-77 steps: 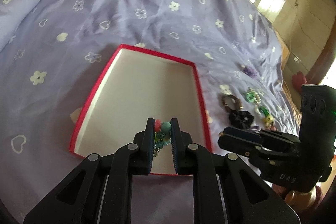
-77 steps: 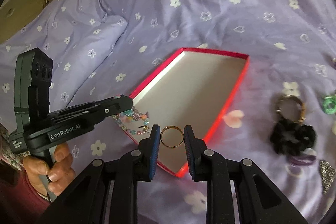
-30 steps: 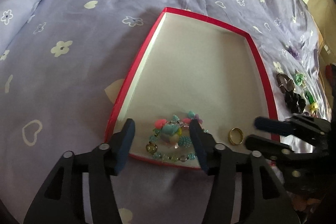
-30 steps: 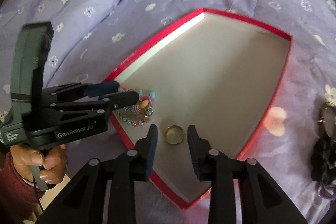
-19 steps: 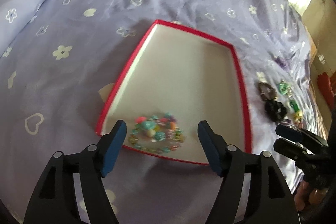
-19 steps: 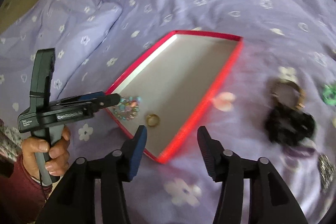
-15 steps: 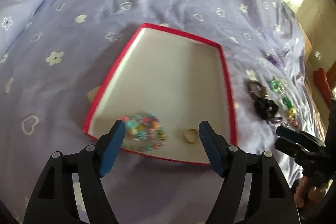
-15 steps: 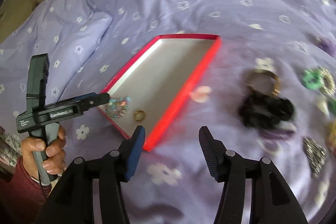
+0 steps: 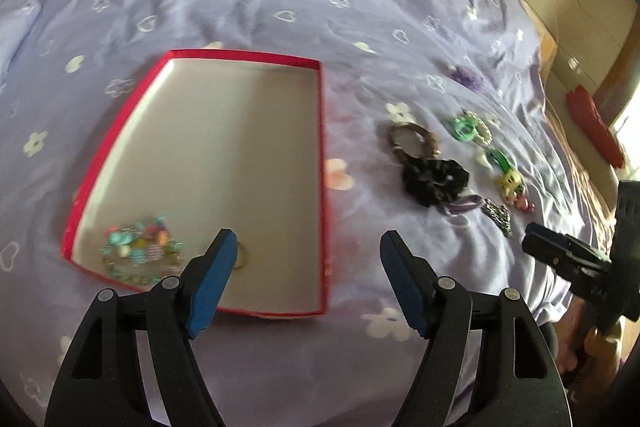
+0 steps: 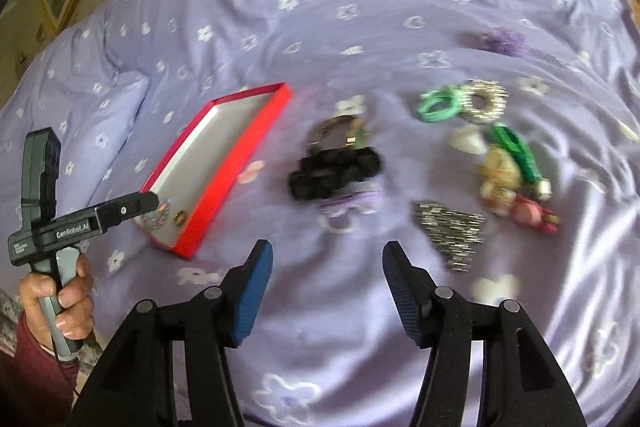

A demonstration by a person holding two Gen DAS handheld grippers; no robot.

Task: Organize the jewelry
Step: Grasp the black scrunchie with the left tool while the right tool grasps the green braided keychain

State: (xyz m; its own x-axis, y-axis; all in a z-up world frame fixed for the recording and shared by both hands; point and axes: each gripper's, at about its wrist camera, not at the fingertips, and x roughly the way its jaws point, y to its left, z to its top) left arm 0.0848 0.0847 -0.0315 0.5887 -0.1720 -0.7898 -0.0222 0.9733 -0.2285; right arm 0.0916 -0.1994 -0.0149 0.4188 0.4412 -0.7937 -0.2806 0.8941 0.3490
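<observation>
A red box (image 9: 320, 163) with a white inside lies on the purple bedspread; it also shows in the right wrist view (image 10: 236, 155). A beaded bracelet (image 9: 138, 251) and a gold ring (image 9: 242, 259) lie in its near corner. My left gripper (image 9: 308, 251) is open and empty above the box's near right edge. My right gripper (image 10: 328, 263) is open and empty above bare bedspread, near a black scrunchie (image 10: 334, 169), a purple hair tie (image 10: 352, 205) and a silver clip (image 10: 450, 227).
More jewelry lies right of the box: a brown bracelet (image 9: 414, 141), green rings (image 10: 438, 103), a silver ring (image 10: 484, 101), a green strap with charms (image 10: 516, 151), a purple scrunchie (image 10: 502, 41). A pillow (image 10: 116, 111) lies at the left.
Both grippers let go of the bracelet and the ring inside the box, opened wide and pulled back. The right gripper swung right toward the loose jewelry.
</observation>
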